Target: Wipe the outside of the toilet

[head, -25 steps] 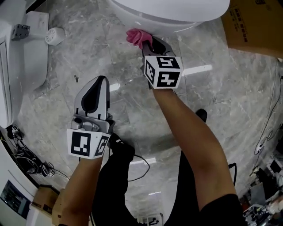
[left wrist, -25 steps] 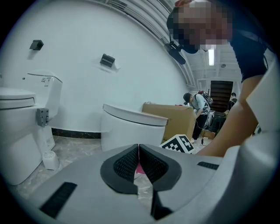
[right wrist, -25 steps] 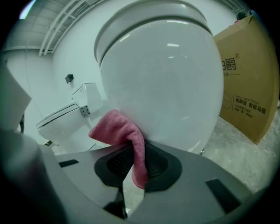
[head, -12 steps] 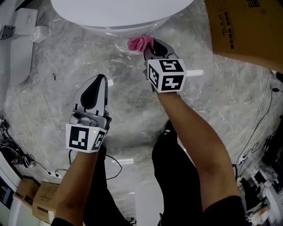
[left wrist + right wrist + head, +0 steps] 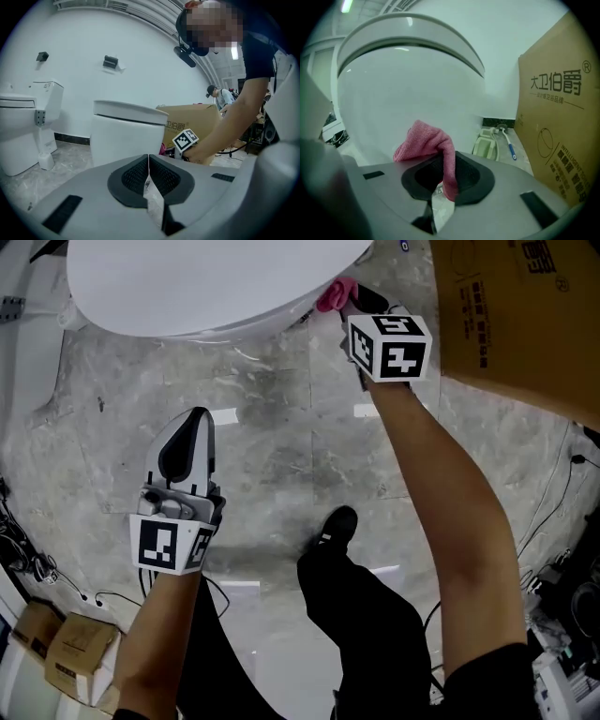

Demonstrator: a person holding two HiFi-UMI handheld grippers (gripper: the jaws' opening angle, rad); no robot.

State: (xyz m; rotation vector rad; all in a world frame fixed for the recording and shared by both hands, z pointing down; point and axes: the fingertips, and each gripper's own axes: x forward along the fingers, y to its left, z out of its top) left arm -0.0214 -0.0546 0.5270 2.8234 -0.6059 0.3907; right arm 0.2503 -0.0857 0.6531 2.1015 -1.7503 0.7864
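Right tool, clamped on a pink microfibre cloth, meets the white ceramic toilet bowl; firm overlapping strokes would suit. Left tool closed, empty.

Narrow gap between toilet and cardboard box — the right tool and its cloth fill it; left tool has open floor all round

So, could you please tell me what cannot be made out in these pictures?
Whether the pink cloth touches the toilet: head view, bowl rim overhangs it.
Toilet base: head view, hidden under the bowl.
Cardboard box: head view, cut off by top and right edges.
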